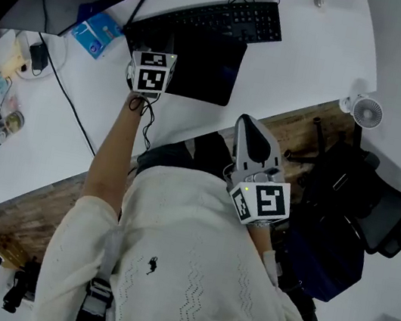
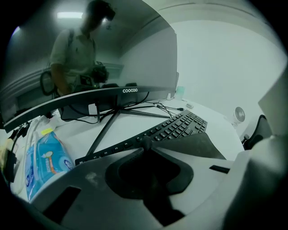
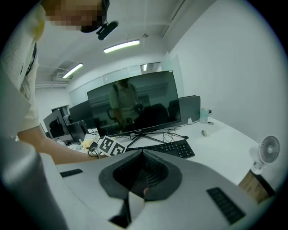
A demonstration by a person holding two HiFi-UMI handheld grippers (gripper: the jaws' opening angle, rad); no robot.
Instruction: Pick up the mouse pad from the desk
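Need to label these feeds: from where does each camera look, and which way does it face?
Left gripper view: rides the left gripper, looks along its jaws, shut on the mouse pad, toward the keyboard and monitor; the person shows only as a reflection.
Right gripper view: rides the right gripper, jaws shut, facing the same desk from further back; the person's left forearm shows.
Head view: on the person's head, looking steeply down at sweater, both grippers and desk.
Shared: all three show the keyboard.
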